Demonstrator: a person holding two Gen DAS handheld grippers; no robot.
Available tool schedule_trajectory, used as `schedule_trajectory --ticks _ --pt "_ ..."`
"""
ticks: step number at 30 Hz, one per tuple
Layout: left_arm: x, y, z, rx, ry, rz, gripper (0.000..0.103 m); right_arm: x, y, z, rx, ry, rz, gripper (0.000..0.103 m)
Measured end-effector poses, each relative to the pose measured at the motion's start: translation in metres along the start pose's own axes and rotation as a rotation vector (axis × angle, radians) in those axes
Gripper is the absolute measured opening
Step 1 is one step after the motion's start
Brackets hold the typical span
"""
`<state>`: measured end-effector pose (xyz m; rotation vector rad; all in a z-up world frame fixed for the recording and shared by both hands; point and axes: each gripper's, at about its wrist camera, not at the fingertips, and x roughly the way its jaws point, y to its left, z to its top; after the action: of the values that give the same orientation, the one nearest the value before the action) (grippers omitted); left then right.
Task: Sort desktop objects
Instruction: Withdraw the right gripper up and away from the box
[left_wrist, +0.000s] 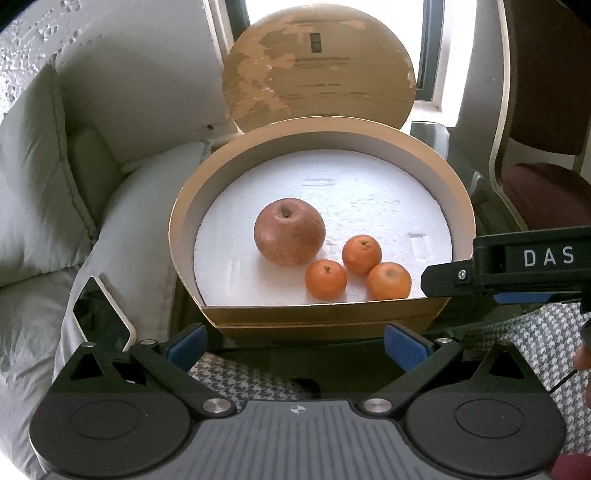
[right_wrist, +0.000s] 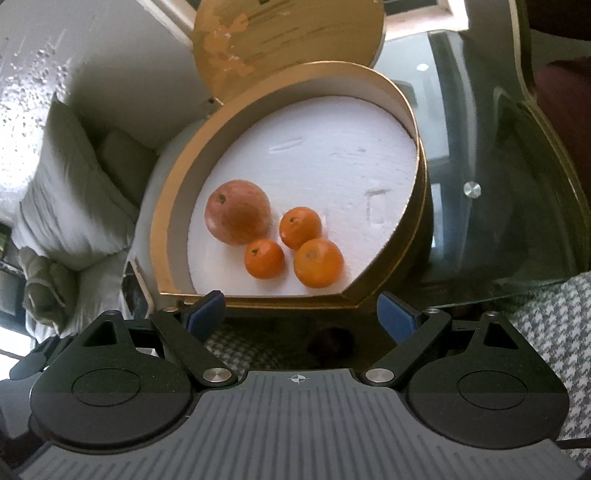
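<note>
Nearest the lens, the left gripper (left_wrist: 295, 341) is seen with its blue pads spread wide and nothing between them; the right gripper (right_wrist: 301, 312) is likewise released and empty, poised just short of the gold box (right_wrist: 162, 229).

Inside the box, on the white foam liner (right_wrist: 332, 155), three tangerines (right_wrist: 318, 262) are clustered touching or nearly so, with the apple (right_wrist: 238, 211) just behind and to their left. A pick from the cluster is judged to be the step in hand. The nearest tangerine is best approached from above, one pad slipped into the outer free side so the neighbours are not nudged, and the squeeze kept gentle.

No long axis is offered by such round fruit; the apple's stem pit is tilted up and leftward.

Farthest back, the lid (right_wrist: 288, 40) stands propped upright.
</note>
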<state>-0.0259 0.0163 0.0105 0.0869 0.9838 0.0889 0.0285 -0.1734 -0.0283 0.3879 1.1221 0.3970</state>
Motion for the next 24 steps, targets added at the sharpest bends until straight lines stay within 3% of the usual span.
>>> schedule_trajectory --ticks 13,24 --pt "0.002 0.007 -0.001 -0.03 0.004 -0.012 0.102 -0.006 0.007 0.0 -0.02 -0.02 -0.014 0.093" --pt "-0.003 0.015 -0.003 -0.06 -0.013 -0.03 0.102 -0.038 0.016 0.007 -0.015 -0.203 -0.062 0.093"
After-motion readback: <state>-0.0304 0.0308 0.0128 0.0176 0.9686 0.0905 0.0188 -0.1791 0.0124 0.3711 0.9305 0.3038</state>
